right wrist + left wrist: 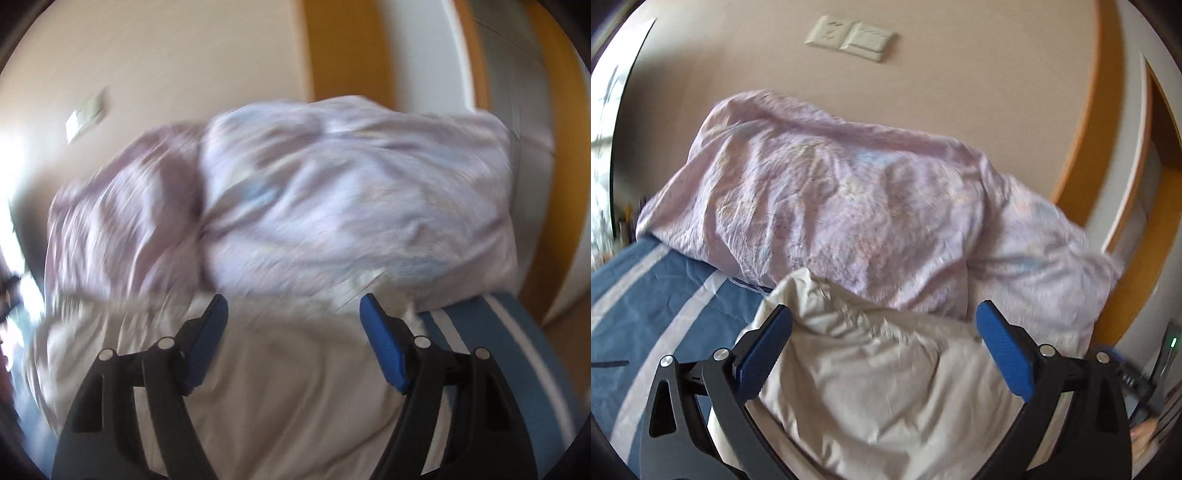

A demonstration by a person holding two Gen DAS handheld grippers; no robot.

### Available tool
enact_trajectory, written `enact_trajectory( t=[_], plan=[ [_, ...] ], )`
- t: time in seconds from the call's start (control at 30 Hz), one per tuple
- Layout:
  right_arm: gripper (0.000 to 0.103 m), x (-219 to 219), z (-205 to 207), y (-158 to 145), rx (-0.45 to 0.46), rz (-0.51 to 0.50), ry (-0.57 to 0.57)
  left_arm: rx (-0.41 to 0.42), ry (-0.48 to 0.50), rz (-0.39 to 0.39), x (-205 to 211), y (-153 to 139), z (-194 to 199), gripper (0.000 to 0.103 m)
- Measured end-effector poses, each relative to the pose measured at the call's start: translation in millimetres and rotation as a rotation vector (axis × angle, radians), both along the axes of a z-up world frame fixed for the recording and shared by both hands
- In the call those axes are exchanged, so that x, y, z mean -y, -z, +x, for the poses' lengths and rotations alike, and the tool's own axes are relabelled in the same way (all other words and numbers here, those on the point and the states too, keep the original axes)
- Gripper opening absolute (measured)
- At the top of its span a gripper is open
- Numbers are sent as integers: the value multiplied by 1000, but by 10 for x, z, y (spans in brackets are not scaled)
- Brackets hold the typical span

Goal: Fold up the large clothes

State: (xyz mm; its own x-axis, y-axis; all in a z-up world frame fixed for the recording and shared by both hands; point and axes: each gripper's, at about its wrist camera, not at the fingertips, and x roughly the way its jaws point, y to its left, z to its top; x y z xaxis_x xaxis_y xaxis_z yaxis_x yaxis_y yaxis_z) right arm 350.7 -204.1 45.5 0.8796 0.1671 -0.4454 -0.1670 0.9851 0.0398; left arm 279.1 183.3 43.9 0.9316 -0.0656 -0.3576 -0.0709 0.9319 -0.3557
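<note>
Both hand-held grippers, left (884, 325) and right (293, 314), wide, empty; cream garment (879, 369) soft, limp, light; pinch at hem corners

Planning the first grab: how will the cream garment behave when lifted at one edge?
Likely floppy: the cream garment lies in soft creases on the bed, so it should drape and sag. Probably light, thin cloth. A single pinch may bunch it.

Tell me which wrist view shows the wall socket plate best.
The left wrist view: the wall socket plate sits sharp near the top, its two panels distinct. The right wrist view shows it only as a small, motion-blurred patch at the left.
</note>
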Motion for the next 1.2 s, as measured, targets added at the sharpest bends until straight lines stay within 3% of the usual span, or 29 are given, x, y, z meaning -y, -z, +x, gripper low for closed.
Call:
enact_trajectory(
  t=[0.17,0.3,0.5,0.63,0.87,0.97,1.1,1.2],
  plan=[
    [65,-393,94,212,-68,-101,-49,-74,49,201,513,261,125,100],
    [65,-537,328,489,-182,-190,28,-153,8,323,701,465,388,100],
    [69,-435,736,779,-315,-153,134,-238,-77,308,641,605,766,100],
    [71,-450,930,893,-348,-155,167,-284,-106,270,574,716,982,101],
    [72,-406,958,962,-376,-127,156,-313,-132,285,570,787,1073,102],
    [69,-178,664,766,-324,-42,110,-298,-99,233,479,653,852,102],
    [70,233,381,504,-218,43,176,-196,-131,209,248,401,567,102],
    [70,481,468,551,-253,40,244,-225,-203,221,48,401,638,102]
  ],
)
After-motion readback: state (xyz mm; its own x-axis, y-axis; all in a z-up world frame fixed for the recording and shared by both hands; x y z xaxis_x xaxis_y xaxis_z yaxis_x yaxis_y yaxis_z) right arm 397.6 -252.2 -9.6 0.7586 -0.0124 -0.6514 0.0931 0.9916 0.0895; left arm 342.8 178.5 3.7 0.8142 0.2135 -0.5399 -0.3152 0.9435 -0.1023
